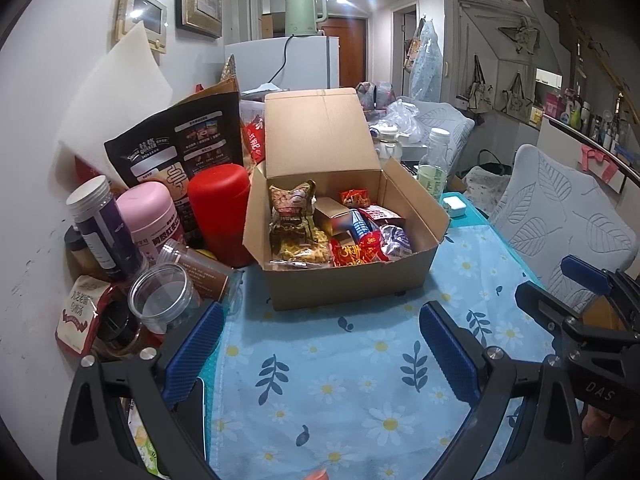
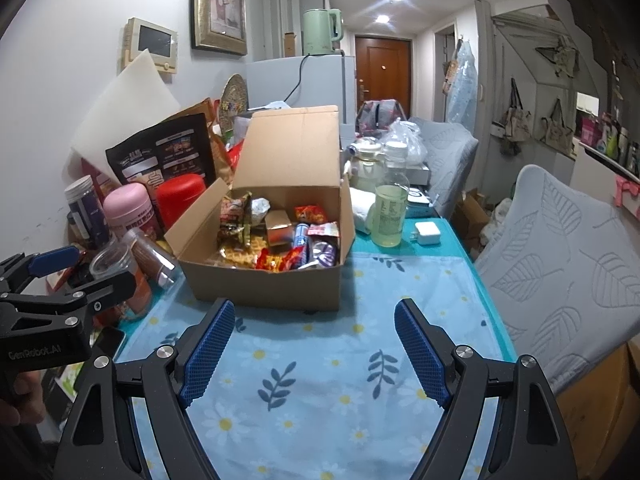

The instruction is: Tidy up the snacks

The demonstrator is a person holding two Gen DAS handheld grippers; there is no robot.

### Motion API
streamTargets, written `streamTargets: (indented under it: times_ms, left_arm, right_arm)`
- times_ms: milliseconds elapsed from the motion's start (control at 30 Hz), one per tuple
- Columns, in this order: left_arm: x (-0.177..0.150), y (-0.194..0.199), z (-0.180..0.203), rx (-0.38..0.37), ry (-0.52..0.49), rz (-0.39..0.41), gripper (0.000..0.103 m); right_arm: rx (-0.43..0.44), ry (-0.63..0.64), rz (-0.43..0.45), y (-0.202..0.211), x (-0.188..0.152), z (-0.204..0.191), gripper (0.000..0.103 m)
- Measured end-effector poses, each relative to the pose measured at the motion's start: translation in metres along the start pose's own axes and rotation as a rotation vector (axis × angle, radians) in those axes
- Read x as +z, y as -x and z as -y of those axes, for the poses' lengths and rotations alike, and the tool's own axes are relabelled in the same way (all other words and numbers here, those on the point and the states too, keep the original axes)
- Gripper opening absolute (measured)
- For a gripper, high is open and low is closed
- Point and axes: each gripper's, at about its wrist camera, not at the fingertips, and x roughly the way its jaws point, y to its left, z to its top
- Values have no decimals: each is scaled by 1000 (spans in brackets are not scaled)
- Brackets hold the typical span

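Covering the desk (image 2: pixel 360 360) is a light blue cloth printed with daisies and leaves, set against a white wall, with a pale fridge (image 2: pixel 304 80) and a green kettle (image 2: pixel 320 32) behind and a grey leaf-patterned chair (image 2: pixel 560 264) to the right. A cardboard box (image 1: pixel 348 284) stands open mid-desk, its lid upright, holding the snacks (image 1: pixel 340 232): red, yellow and purple packets and a small carton. Jars and a red canister (image 1: pixel 220 212) crowd its left side; a plastic bottle (image 2: pixel 390 208) stands to its right. The left claw (image 1: pixel 320 348) and right claw (image 2: pixel 316 348) both gape wide and empty above the cloth, short of the box.
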Motion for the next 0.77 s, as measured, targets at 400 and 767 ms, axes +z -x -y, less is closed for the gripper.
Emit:
streamTargets:
  times_ms: [400, 767]
  left_arm:
    - [0, -5, -1, 4, 0, -10, 100]
    - [1, -11, -4, 0, 7, -15, 100]
  right_arm:
    - [-2, 3, -12, -5, 0, -2, 83]
    - [1, 5, -12, -8, 0, -3, 83]
